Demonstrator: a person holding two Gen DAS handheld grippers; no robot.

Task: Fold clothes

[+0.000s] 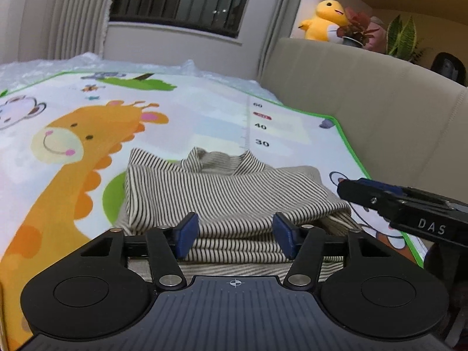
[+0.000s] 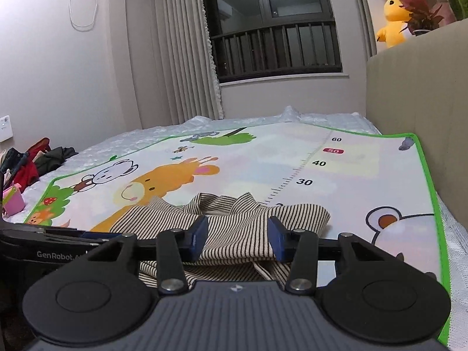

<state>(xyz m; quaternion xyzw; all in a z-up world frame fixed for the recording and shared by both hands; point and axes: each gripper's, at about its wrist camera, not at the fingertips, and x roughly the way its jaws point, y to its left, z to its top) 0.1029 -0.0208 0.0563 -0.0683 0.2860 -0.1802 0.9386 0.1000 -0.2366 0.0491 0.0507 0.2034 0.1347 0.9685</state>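
On a bed's cartoon giraffe play mat (image 1: 87, 152), the folded black-and-cream striped top (image 1: 222, 193) lies just ahead of and below both half-open, empty grippers, left (image 1: 234, 235) and right (image 2: 237, 238) (neither clearly nearer), its long axis crosswise to their fingers.

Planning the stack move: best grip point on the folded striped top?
Probably the near folded edge of the striped top, coming in low from the camera side. Its layers stack thickest there, facing both hand-held grippers; the collar end is far and lumpy.
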